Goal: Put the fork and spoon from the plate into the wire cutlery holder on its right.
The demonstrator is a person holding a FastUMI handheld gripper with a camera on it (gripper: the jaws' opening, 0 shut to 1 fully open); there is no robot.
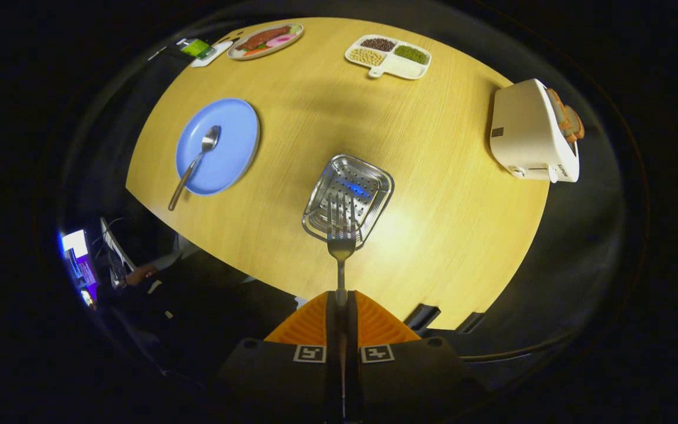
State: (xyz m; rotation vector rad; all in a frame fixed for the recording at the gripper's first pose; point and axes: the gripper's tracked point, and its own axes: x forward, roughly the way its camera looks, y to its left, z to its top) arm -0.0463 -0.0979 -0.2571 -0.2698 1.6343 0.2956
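Gripper (341, 297) clenches the fork (341, 238) high above the cutlery holder (348, 197); released off-centre, it could miss.

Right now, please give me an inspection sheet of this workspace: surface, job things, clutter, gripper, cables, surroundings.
Surface: round wooden table, bare between the items.
Job's things: fork held in the gripper, tines pointing forward over the perforated metal cutlery holder; spoon lies on the blue plate, handle past the rim.
Clutter: white toaster with bread; divided tray of beans; plate of food; green card.
Gripper: gripper shut on the fork handle, orange fingers pressed together.
Cables: nothing seen.
Surroundings: a person's hand near a lit screen.
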